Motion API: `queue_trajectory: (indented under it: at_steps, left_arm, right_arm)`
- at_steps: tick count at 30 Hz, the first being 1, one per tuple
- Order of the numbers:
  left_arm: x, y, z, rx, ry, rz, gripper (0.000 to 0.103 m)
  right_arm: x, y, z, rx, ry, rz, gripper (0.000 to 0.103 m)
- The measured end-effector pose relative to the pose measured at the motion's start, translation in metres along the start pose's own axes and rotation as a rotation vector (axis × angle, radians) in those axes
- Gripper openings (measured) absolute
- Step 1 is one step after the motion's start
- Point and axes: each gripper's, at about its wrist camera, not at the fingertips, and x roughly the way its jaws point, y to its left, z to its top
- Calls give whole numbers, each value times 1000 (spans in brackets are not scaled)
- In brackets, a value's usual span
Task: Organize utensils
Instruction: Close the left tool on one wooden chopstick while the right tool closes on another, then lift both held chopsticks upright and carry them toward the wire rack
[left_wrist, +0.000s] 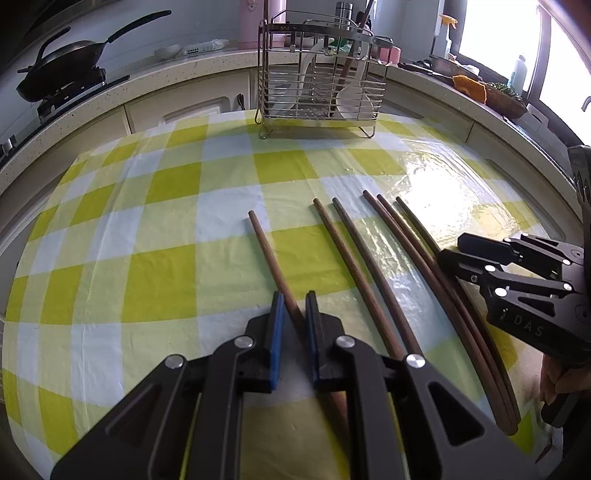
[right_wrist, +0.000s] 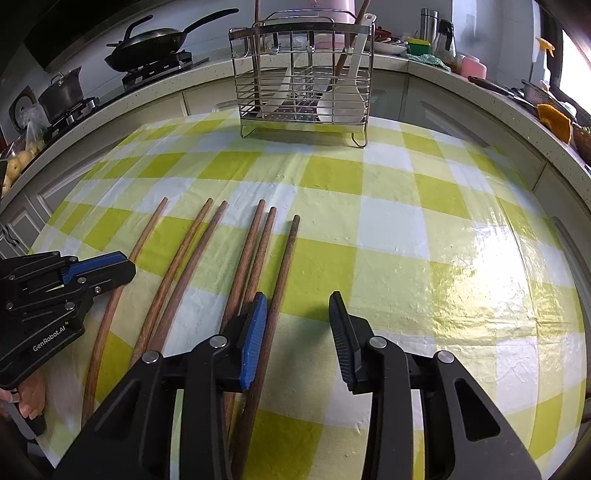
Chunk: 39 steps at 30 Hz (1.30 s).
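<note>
A table under a yellow-and-white checked cloth (left_wrist: 155, 280) (right_wrist: 406, 229) filled both views. At its far edge stood a wire rack (left_wrist: 319, 74) (right_wrist: 301, 74) holding a white spoon (left_wrist: 351, 99) (right_wrist: 341, 103) and other utensils. Six wooden chopsticks lay on the near cloth, running near to far. The leftmost chopstick (left_wrist: 271, 262) (right_wrist: 122, 288) sat apart from the rest, with the left gripper (left_wrist: 294, 306) (right_wrist: 122, 266) over its near part, its fingers pressed close on either side of the stick and pinching it. The other five chopsticks (left_wrist: 373, 273) (right_wrist: 240, 266) lay to the right in a loose row. The right gripper (right_wrist: 297, 332) (left_wrist: 448, 247) had its fingers spread wide, the left pad (right_wrist: 255, 332) just beside the rightmost stick, holding nothing.
</note>
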Motion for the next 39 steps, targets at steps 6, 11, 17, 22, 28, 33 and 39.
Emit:
queue_trajectory:
  at_steps: [6,11,17,22,28,33,39]
  left_arm:
    - [5,-3,6,14,3,12,13]
    - [5,-4,4,25,-5,20,10]
    - [1,-3,2,15,-20,12,6]
    - [-13,-5,3,11,-60,17,6]
    - [-38,-6,7,-4,-127,18,6]
    - [-65,-5,8,-28,-215,24,6]
    - [-85,-6,4,-54,-292,62,6]
  right_arm:
    - [3,6,4,-29,14,-14,34]
    - [3,9,5,-54,18,-13,10]
    - [-5,0,-5,-16,-25,11,7]
    - [-21,-4,-9,7,-74,26,7]
    - [-50,-6,-2,16,-155,18,7]
    - [-75,-6,0,32,-243,17,7]
    - [-94,-5,-1,37,-313,-1,7]
